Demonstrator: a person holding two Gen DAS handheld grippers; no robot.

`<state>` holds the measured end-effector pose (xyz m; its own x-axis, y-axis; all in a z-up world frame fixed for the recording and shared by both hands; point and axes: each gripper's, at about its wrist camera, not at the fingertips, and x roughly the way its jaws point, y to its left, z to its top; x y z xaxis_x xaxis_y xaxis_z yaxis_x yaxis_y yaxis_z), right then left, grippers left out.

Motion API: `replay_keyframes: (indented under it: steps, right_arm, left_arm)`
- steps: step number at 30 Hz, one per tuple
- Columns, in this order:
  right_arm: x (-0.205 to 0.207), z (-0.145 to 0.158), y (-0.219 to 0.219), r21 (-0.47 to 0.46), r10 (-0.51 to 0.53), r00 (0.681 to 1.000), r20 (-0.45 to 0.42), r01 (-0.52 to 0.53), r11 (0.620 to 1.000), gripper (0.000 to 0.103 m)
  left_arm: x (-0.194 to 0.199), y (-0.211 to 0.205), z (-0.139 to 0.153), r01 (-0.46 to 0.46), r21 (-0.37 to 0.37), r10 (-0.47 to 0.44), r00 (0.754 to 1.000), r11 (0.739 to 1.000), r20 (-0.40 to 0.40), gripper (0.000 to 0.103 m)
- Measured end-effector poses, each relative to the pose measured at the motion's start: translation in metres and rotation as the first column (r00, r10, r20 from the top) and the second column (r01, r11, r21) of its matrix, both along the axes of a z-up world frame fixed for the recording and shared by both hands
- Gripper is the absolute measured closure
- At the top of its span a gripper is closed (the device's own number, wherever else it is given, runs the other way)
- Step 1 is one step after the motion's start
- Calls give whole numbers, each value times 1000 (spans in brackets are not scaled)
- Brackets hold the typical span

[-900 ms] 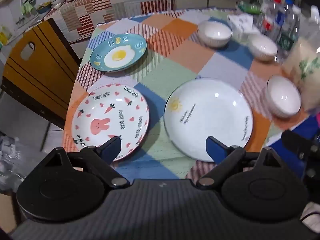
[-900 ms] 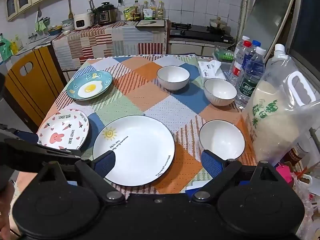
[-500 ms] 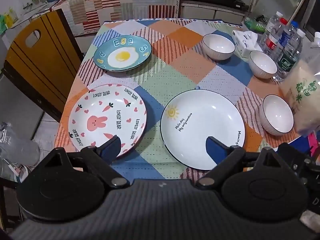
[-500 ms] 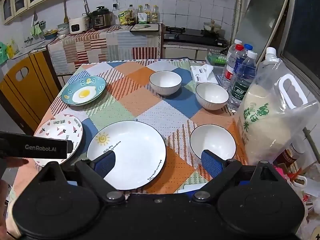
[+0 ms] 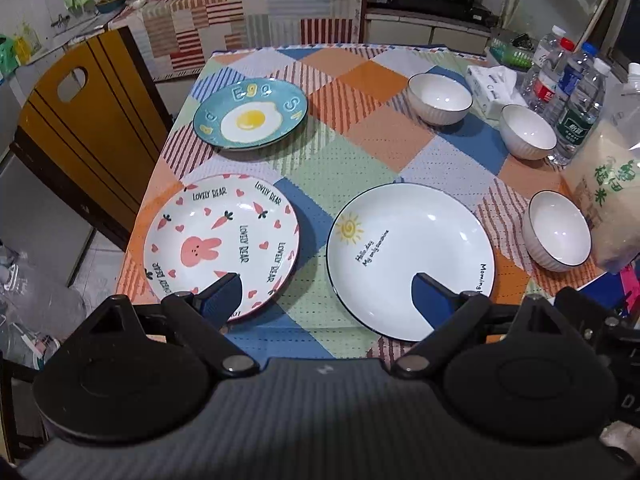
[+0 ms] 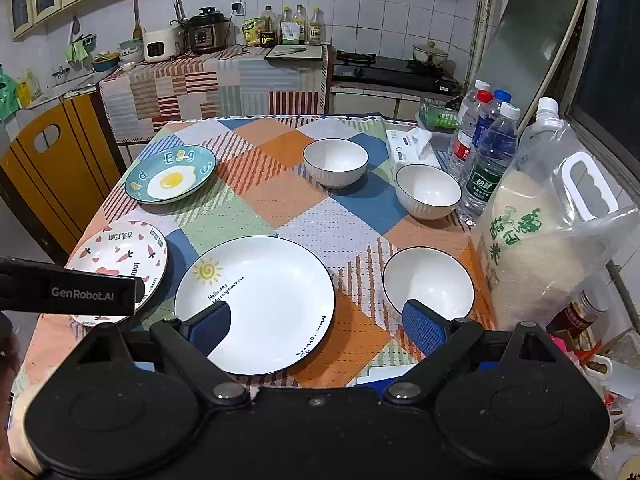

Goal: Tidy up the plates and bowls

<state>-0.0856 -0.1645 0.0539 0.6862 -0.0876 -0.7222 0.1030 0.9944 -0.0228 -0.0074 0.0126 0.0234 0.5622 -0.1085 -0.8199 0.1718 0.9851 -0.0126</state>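
Both tongs hang released, gripping nothing. The left gripper has its blue pads spread wide above the near edge of the table, one pad over the rabbit plate, the other over the big white sun plate. The right gripper is just as slack, one pad over the sun plate, the other at the nearest bowl.

Over the last second the left tongs have pulled back and risen: the table sits lower and fuller in its view than it did, the blur is gone, and the far counter now shows. The right one has barely shifted, though the left gripper's body now crosses the lower left of its view. To my eye that is a settling-in, not a reach; nothing has been touched.

Everything lies single and apart: the egg plate at the far left, two more bowls near the water bottles, and the rice bag crowding the nearest bowl. All the stacking is yet to do.
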Motion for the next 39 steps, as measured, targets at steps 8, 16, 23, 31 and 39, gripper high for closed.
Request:
replay_keyframes:
  steps: [8,16,23,31,39]
  right_arm:
    - [-3,-1,-3,-13,-16,1000,-12,16,1000,8]
    - [-4,1,-1,-32,-17,1000,0,17,999,8]
    - [-3,-6,-1,-28,-17,1000,-19,17,999,8]
    - [-5,-7,0,-18,-15,1000,-18,14,1000,8]
    - [-5,-7,-1,-15,-19,1000,-22,19,1000,8]
  left_arm:
    - [-11,-5,-4,57,10,-58,998,998,23,11]
    - [-20,-5,-16,62,30,-64,997,998,49,12]
    - [-22,-3,-10,63,20,-64,995,998,77,12]
    - [-22,-1,-10,64,12,-65,995,998,80,12]
    - [-23,-3,-9,65,4,-65,994,998,82,12]
